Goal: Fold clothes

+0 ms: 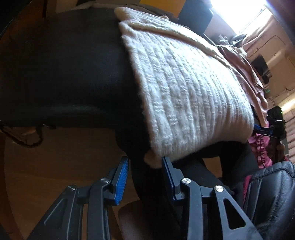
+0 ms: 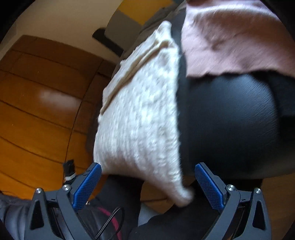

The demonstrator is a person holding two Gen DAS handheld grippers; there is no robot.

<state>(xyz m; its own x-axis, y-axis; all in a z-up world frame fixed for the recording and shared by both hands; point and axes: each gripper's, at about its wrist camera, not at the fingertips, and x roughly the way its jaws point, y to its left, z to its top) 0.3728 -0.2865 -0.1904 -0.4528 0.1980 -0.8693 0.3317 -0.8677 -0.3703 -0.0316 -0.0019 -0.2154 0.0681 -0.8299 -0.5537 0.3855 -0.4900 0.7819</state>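
Blue-padded left tongs (image 1: 144, 169) and right tongs (image 2: 147, 184) agape, empty, near cream knit (image 1: 188, 96).

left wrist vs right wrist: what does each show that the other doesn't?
Only left wrist: the bright window, the right tool beyond the sweater, and a black leather sleeve.
Only right wrist: the wooden floor and a wide stretch of the pink garment.
Both: the folded cream knit sweater on the black seat, and open blue-padded jaws.
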